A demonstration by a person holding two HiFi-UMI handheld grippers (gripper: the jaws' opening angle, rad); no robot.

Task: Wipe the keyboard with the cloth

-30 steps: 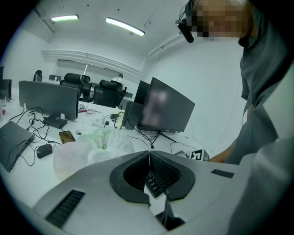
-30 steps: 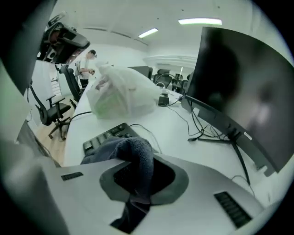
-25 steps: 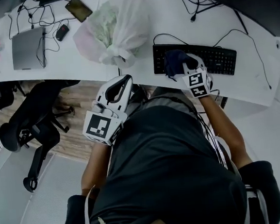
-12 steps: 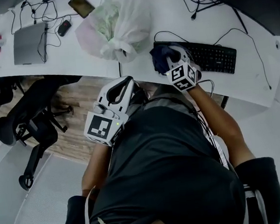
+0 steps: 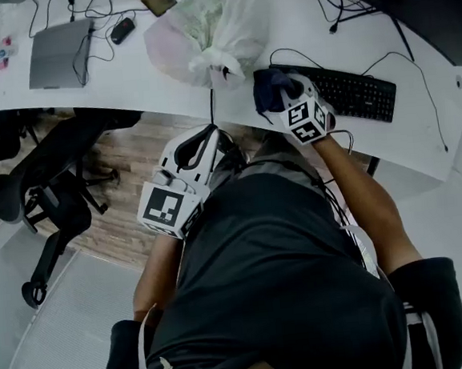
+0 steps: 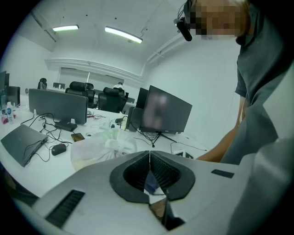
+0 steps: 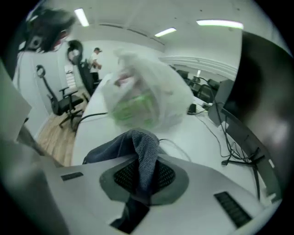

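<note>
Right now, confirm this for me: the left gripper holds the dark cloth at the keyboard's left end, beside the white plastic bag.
Not quite: the right gripper, not the left, holds the dark cloth; the right gripper view shows it pinched in the jaws. The rest stands: it is at the keyboard's left end, beside the white plastic bag.

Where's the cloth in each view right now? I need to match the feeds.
Head view: cloth upper centre, over the keyboard's left end.
Left gripper view: not clearly in it.
Right gripper view: cloth lower centre, pinched in the right gripper.
Shared landmark: white plastic bag.
</note>
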